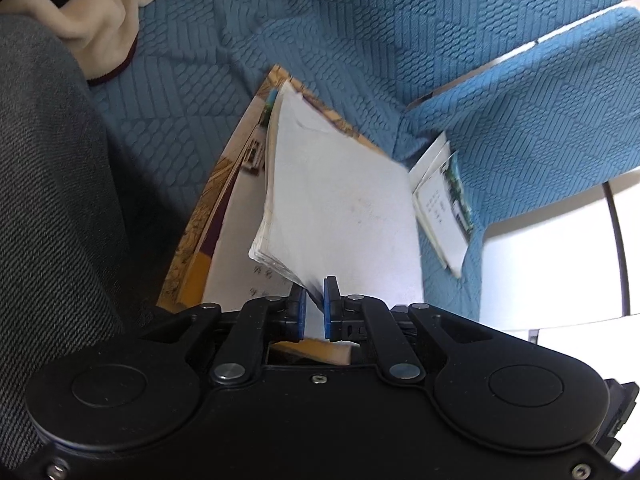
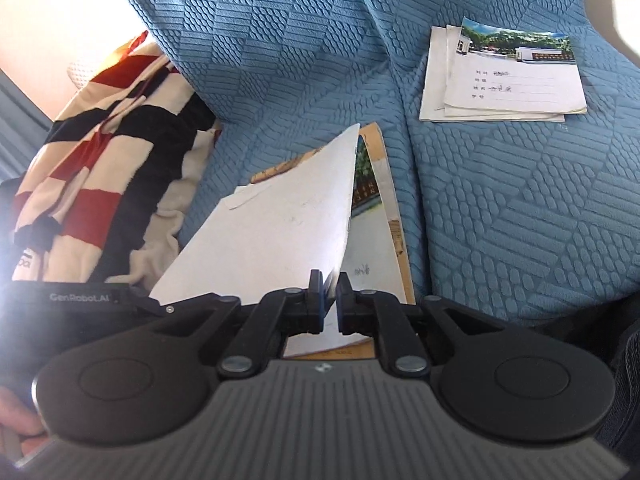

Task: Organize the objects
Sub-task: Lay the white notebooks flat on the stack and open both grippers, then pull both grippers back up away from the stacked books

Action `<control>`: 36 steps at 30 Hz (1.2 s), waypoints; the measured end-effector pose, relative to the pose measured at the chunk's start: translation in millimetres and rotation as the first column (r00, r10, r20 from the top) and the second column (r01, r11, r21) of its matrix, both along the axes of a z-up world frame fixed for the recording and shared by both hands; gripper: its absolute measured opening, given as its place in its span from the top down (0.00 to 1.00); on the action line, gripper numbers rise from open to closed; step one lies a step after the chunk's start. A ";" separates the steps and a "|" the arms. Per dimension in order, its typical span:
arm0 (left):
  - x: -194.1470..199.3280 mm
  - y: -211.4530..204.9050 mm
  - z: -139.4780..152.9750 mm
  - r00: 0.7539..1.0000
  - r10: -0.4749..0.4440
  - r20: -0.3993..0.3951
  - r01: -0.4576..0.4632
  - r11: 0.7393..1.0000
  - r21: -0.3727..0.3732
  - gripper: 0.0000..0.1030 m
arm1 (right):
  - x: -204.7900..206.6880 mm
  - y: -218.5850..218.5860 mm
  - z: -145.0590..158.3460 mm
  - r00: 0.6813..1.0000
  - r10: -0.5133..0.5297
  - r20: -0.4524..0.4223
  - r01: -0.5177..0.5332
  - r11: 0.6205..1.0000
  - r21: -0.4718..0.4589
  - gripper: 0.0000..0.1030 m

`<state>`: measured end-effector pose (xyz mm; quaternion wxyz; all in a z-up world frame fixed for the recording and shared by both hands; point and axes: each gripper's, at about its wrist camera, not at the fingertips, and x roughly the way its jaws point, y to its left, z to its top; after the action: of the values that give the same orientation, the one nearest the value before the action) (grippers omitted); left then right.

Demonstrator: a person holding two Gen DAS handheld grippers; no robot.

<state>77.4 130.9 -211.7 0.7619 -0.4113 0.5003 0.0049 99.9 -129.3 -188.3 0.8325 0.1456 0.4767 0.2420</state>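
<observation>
A white-covered booklet (image 1: 344, 200) hangs tilted over a blue sofa seat, above a larger yellow-edged book (image 1: 224, 200) that lies flat. My left gripper (image 1: 315, 292) is shut on one near corner of the booklet. In the right wrist view the same booklet (image 2: 280, 224) slopes up to the right, and my right gripper (image 2: 329, 286) is shut on its other near corner. The yellow-edged book (image 2: 384, 208) shows beneath it. A small stack of thin booklets (image 2: 504, 76) with a photo cover lies on the neighbouring cushion; in the left wrist view this stack (image 1: 444, 204) is to the right.
The blue quilted sofa cover (image 2: 520, 220) fills both views, with a seam between cushions. A red, black and cream striped blanket (image 2: 100, 148) is heaped on the left; its cream edge (image 1: 100, 20) shows top left. Grey fabric (image 1: 48, 200) fills the left side.
</observation>
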 end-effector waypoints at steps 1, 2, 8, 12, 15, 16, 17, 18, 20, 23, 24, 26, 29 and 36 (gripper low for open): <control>-0.7 0.0 -1.0 1.000 -0.001 -0.007 0.001 1.000 0.001 0.94 | -1.2 1.2 -0.5 1.000 0.003 0.005 -0.003 1.000 -0.009 0.90; -1.4 0.2 -1.8 1.000 -0.002 -0.012 0.002 1.000 0.003 0.93 | -2.1 1.7 -0.8 1.000 0.004 0.009 -0.004 1.000 -0.012 0.90; -8.5 4.4 -4.0 0.999 -0.001 -0.037 0.001 1.000 0.010 0.88 | -2.8 0.5 -5.5 1.000 -0.026 -0.014 0.025 0.999 -0.027 0.83; -14.3 9.5 -3.0 0.999 0.011 -0.051 -0.011 1.000 0.002 0.88 | -1.7 -0.8 -5.2 0.999 -0.013 -0.029 0.012 0.999 -0.049 0.73; -17.1 12.4 1.4 0.998 0.009 -0.054 -0.009 1.000 0.004 0.87 | -0.7 -5.6 -4.2 0.998 -0.026 -0.052 0.023 0.998 -0.065 0.71; -18.0 13.0 3.8 0.999 0.008 -0.052 -0.008 1.000 0.009 0.85 | -0.5 -7.4 -3.4 0.998 -0.034 -0.061 0.029 0.997 -0.072 0.69; -19.0 13.7 6.2 0.999 0.008 -0.051 -0.007 1.000 0.015 0.84 | -0.6 -8.9 -2.2 0.997 -0.042 -0.066 0.037 0.996 -0.081 0.66; -19.5 15.1 8.6 0.999 0.009 -0.049 -0.007 1.000 0.022 0.84 | -1.2 -10.3 -0.5 0.997 -0.046 -0.066 0.040 0.995 -0.090 0.63; -20.9 16.4 14.9 0.999 0.006 -0.039 -0.004 0.999 0.041 0.84 | -3.0 -12.3 4.0 0.997 -0.046 -0.055 0.040 0.994 -0.099 0.63; -21.2 17.3 25.6 1.000 0.000 -0.019 0.001 0.997 0.072 0.84 | -4.6 -13.5 12.8 0.999 -0.033 -0.032 0.030 0.994 -0.101 0.63; -20.9 17.9 29.2 1.000 -0.005 -0.009 0.005 0.997 0.080 0.84 | -5.1 -13.6 16.4 0.999 -0.032 -0.023 0.030 0.994 -0.101 0.63; -20.0 16.5 36.1 1.000 -0.026 0.014 0.024 0.993 0.111 0.83 | -4.3 -14.0 25.3 0.999 -0.032 -0.002 0.032 0.995 -0.097 0.63; -15.2 14.7 46.6 0.998 -0.046 0.030 0.040 0.986 0.163 0.83 | -3.5 -14.8 42.1 0.998 -0.028 0.049 0.032 0.995 -0.090 0.63; -2.9 2.5 79.6 0.989 -0.084 0.120 0.051 0.967 0.251 0.76 | -0.7 -23.6 76.0 0.988 -0.037 0.150 0.049 0.996 -0.073 0.63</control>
<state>74.5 133.4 -132.0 0.8377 -0.2954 0.4592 0.0145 99.1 -152.9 -112.3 0.8756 0.1055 0.4190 0.2158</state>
